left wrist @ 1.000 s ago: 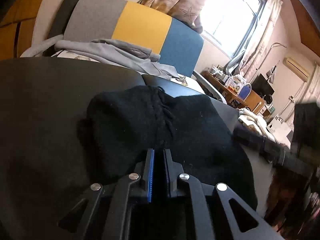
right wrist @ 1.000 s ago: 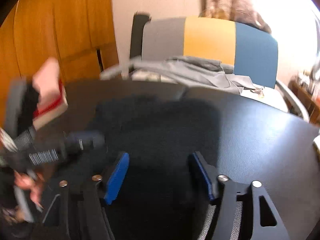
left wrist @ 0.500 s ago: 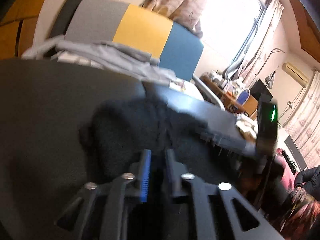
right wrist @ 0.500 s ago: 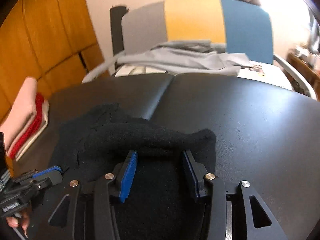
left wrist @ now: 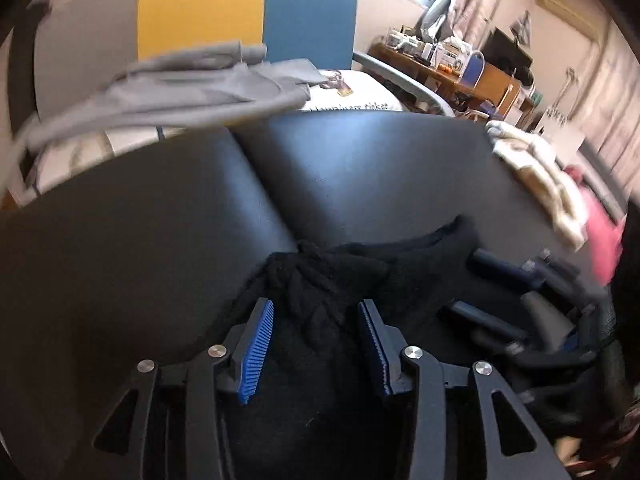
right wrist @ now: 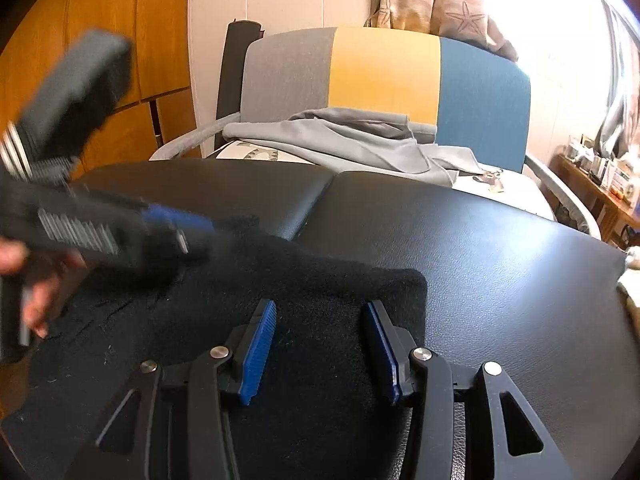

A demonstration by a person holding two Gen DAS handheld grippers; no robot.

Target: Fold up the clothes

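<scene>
Black knit garment (left wrist: 320, 304) lies bunched on the black padded tabletop (left wrist: 360, 168), lower centre of the left wrist view; in the right wrist view it (right wrist: 320, 292) fills lower centre and left, its folded corner right of centre. Left tongs (left wrist: 316, 320) have just been opening; the blue pads stand apart with the crumpled cloth between them, not pinched. Right tongs (right wrist: 320, 320) are partly open over the garment's folded edge, pads apart, nothing clamped. In the right wrist view the left tongs (right wrist: 176, 220) show blurred at left, a hand (right wrist: 36, 280) behind them. In the left wrist view the right tongs (left wrist: 492, 288) are at right, at the garment's far end. Grey clothing (right wrist: 352, 144) is draped on a grey-yellow-blue chair (right wrist: 384, 68) behind the tabletop. Cream cloth (left wrist: 536, 176) sits at the tabletop's right edge.
</scene>
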